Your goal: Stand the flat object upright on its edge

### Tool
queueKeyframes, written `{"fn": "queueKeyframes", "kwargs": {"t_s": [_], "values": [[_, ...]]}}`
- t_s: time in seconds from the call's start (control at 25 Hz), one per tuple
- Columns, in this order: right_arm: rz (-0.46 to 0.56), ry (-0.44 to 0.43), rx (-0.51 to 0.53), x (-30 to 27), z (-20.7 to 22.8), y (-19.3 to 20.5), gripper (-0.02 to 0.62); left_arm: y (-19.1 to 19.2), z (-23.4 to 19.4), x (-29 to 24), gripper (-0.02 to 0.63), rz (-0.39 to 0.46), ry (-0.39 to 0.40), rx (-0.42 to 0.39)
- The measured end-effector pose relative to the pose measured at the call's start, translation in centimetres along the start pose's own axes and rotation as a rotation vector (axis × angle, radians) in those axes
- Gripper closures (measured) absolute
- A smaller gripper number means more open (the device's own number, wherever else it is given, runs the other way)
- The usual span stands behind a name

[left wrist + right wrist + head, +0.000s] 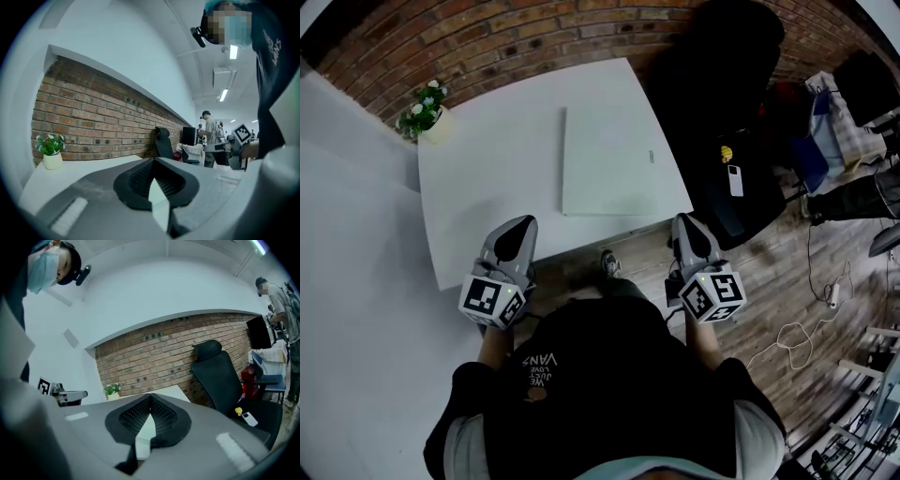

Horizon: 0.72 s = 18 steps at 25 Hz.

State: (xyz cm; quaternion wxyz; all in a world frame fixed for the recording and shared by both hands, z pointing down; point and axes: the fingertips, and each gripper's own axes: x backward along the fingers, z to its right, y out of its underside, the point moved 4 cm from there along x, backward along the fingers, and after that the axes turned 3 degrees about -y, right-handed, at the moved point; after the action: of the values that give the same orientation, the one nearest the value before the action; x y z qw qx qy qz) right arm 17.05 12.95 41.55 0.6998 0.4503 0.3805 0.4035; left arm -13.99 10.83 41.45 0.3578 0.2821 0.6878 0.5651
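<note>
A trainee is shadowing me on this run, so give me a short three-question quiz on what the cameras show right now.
1. True or false: the flat white panel already stands upright on its edge.
2. What sits at the far left corner of the table? A) a potted plant B) a mug C) a laptop
3. In a few words: how do the jaws of the left gripper and the right gripper stand, and does either hold anything?

Key: 1. False; it lies flat on the table. 2. A. 3. Both are shut and hold nothing.
</note>
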Motion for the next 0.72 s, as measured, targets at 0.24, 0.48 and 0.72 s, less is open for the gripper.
{"fn": "queueKeyframes", "kwargs": {"t_s": [0.24, 0.48, 0.72], "values": [[-0.033, -0.050, 0.007, -3.1, 2.6, -0.6, 0.594, 0.0, -0.2, -2.9, 0.606, 0.008, -0.053, 0.006], [-0.057, -0.089, 0.018, -5.3, 5.0, -1.7, 0.594, -0.2, -0.3, -5.3, 0.606, 0.008, -0.109, 0.015], [-0.089, -0.125, 0.026, -7.0, 7.1, -1.9, 0.594, 0.2, -0.1, -7.0, 0.606, 0.009, -0.154, 0.022]]}}
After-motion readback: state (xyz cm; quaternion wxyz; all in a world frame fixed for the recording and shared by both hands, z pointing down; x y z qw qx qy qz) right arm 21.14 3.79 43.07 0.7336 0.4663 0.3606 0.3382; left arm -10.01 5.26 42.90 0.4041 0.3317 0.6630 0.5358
